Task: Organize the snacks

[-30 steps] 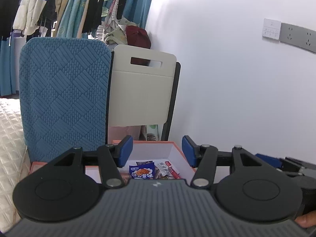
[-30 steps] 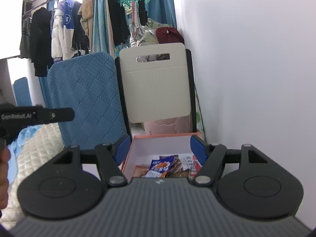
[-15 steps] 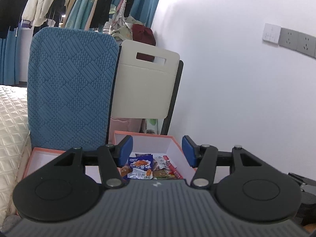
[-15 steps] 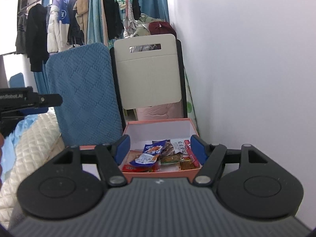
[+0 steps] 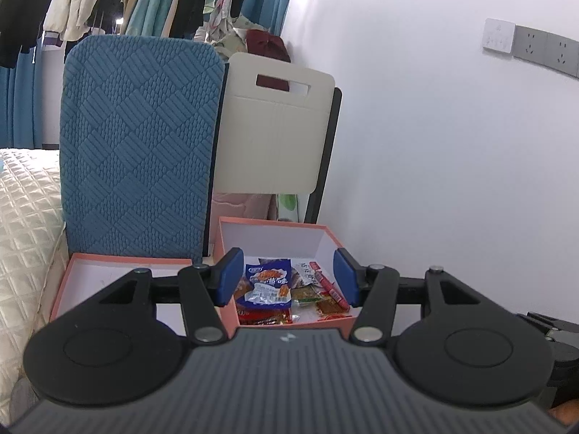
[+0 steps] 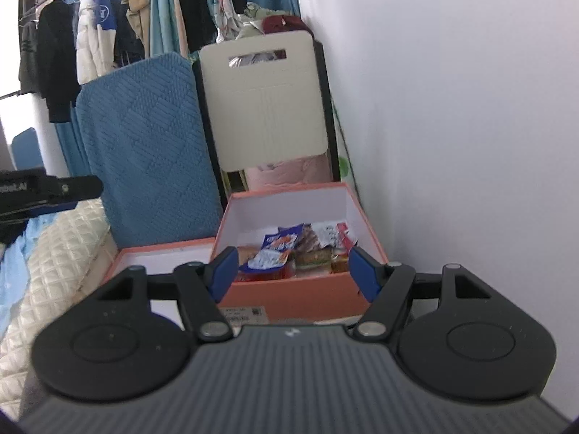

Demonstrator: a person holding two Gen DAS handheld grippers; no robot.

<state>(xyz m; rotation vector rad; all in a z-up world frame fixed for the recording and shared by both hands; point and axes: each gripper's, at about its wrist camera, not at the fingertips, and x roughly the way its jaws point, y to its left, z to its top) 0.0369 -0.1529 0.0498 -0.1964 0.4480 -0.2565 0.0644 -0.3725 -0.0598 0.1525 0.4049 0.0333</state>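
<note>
White wall is seen on the right of both views, with clothes hung on a rail behind a blue quilted cushion (image 5: pixel 141 144) and a cream folding board (image 5: pixel 275 130) stood upright against it. A cream quilted bedspread (image 5: pixel 21 217) is seen on the left.

An orange box (image 5: pixel 336 325) with a white inside is set on the floor just beside the wall, and its lid (image 5: pixel 72 275) is laid open-side up to its left, touching the cushion's foot. The snacks are piled in the box. A blue snack packet (image 5: pixel 269 284) is lying on top, its long axis running roughly from the near edge toward the far wall of the box, tilted slightly. A thin red stick snack (image 5: pixel 331 289) is laid slantwise toward the right side. Chinese print is visible on the packets but cannot be read. On the box's near face a small white label (image 6: pixel 240 313) is seen, too small to read.

The left gripper (image 5: pixel 287 276) is held with its jaws apart, nothing between the blue pads (image 5: pixel 228 276); the box is framed in the gap. The right gripper (image 6: pixel 295 271) is likewise held spread and empty. In the right view the left gripper's side is seen at the far left edge, with part of a name ending "AI" printed in white.

Compared with a second ago, both grippers have been brought lower and closer: more of the box's inside and the whole packet pile are now exposed, where only the far rim and packet tops were shown before.
</note>
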